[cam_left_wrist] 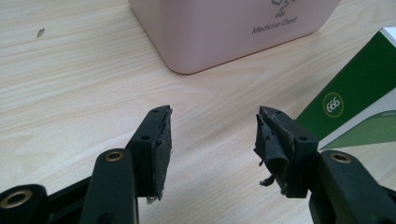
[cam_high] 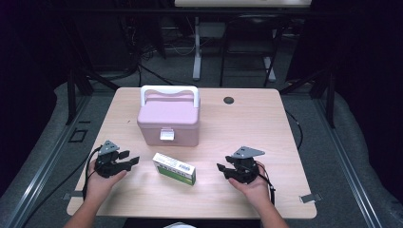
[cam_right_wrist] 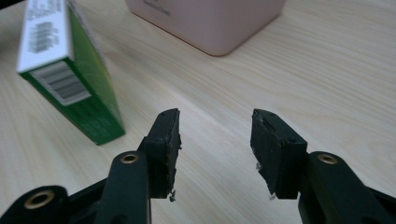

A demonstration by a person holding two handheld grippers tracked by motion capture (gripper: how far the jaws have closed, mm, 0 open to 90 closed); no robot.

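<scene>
A green-and-white medicine box (cam_high: 174, 168) lies flat on the counter (cam_high: 266, 123), angled, near the middle. Just beyond it stands a closed pink medicine chest (cam_high: 168, 118), white handle upright, latch facing near.

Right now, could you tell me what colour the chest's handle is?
White; the handle stands above the pink chest, clearest in the high view.

The carton (cam_high: 174, 168) lies just before the chest (cam_high: 168, 118) (apart), between both hand-held grippers.
</scene>
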